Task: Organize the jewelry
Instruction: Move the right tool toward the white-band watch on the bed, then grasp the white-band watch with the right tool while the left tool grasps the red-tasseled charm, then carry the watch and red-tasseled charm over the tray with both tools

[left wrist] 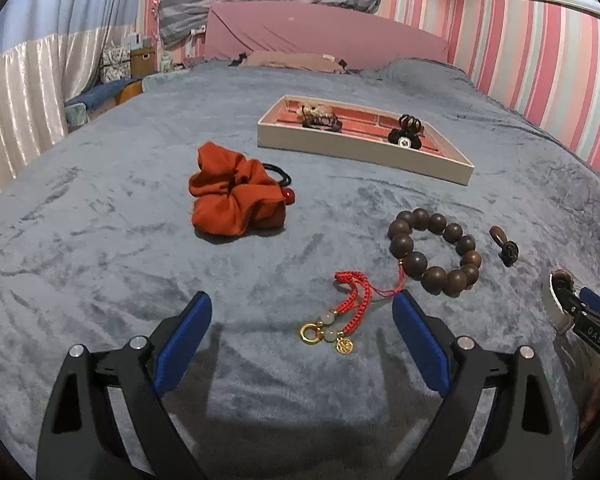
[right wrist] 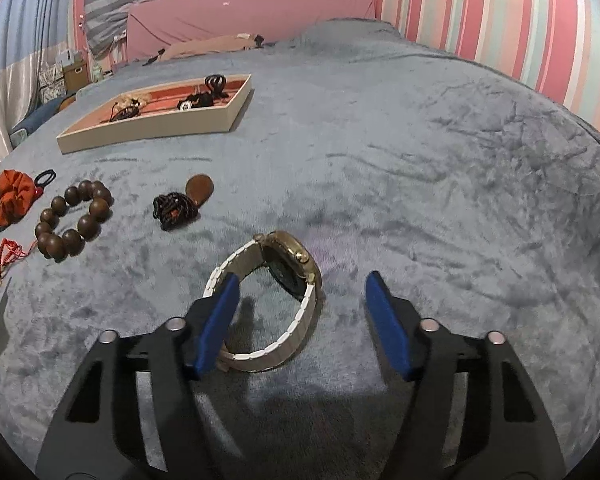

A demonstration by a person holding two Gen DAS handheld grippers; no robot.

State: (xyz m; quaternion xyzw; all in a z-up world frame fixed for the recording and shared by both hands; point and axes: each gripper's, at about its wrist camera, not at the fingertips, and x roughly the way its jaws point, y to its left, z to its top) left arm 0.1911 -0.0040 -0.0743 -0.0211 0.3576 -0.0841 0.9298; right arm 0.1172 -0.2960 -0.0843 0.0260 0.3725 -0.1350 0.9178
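The left claw [left wrist: 302,332] stands wide open and holds nothing, low over the grey-blue bed [left wrist: 100,264]; between its two blue fingers [left wrist: 184,344], nearer the right-hand one, lies one red cord bracelet [left wrist: 342,312] with pale beads and gold charms, flat on the blanket and touching neither pad. The right claw [right wrist: 302,320] is likewise wide open and grips nothing; one white-strapped watch [right wrist: 276,300] with a gold case stands on edge between its fingers, its band passing just beside and partly behind the left blue pad, while the right pad stays apart from it with bare blanket between. Farther out from the left claw, one bracelet of large dark wooden beads [left wrist: 436,254] lies just beyond the red cord, its tassel thread running down to meet the cord. To the right of that lies one small dark bead bundle with a brown pendant [right wrist: 182,204]. To the left, one orange scrunchie [left wrist: 234,196] sits bunched, with one black hair tie [left wrist: 278,174] bearing a red bead touching its far side. Beyond them all rests one shallow cream tray [left wrist: 360,152] with a red divided lining, holding two dark clusters of pieces in separate places, too small to tell apart. The blanket spreads open right of the watch up to the striped wall [right wrist: 500,20]; at the far edge are pink pillows [left wrist: 320,36].
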